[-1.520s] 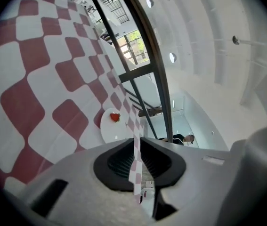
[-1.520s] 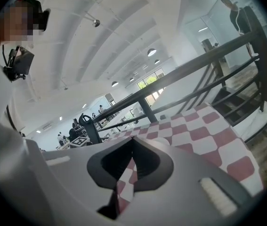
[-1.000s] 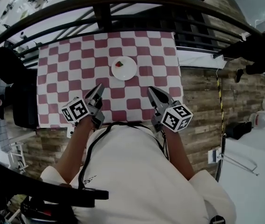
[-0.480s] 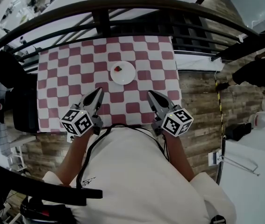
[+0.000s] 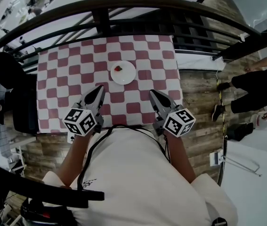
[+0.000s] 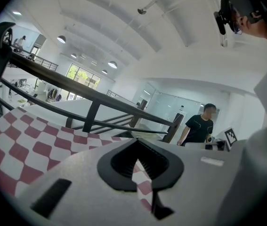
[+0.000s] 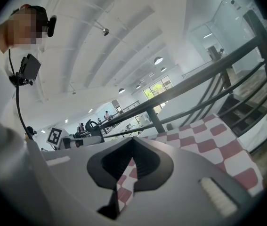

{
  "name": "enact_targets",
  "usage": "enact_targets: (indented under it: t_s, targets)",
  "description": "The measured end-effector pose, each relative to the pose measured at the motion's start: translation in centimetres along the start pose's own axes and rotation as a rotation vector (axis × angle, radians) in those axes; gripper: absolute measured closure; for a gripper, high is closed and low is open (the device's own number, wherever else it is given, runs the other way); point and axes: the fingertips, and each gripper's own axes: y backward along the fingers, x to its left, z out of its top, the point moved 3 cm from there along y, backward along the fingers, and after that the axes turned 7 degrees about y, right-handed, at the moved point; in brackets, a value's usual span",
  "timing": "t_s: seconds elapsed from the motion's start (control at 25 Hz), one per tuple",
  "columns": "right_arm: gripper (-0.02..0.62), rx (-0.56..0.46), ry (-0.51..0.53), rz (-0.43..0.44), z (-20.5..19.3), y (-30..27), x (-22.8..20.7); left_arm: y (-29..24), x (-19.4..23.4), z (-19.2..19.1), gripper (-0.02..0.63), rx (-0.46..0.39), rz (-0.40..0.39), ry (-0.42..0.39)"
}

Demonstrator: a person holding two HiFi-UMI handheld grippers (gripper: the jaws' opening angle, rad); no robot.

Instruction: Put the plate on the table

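Plate (image 5: 123,72) sat flat on the checkered table (image 5: 58,79), touching neither gripper. Left gripper (image 5: 98,90) and right gripper (image 5: 153,94) hung nearer the person than the plate, one on each side of it, jaws closed on nothing. Plate was round, white and smooth, with a small red item (image 5: 118,68) on it.

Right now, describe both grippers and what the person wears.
The left gripper and right gripper look alike: grey, beak-shaped jaws tapering to a point, with black ribbed inner faces. Each carries a white cube with black square markers. The person wears a white short-sleeved shirt; a black cord runs down its front.
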Motion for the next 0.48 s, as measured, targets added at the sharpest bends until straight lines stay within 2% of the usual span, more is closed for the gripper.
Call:
enact_targets:
  t_s: [0.48]
  targets:
    - [0.589,0.011,0.018,-0.014,-0.16,0.73,-0.41,-0.77,-0.07,-0.59,0.606,0.015,0.024,-0.017]
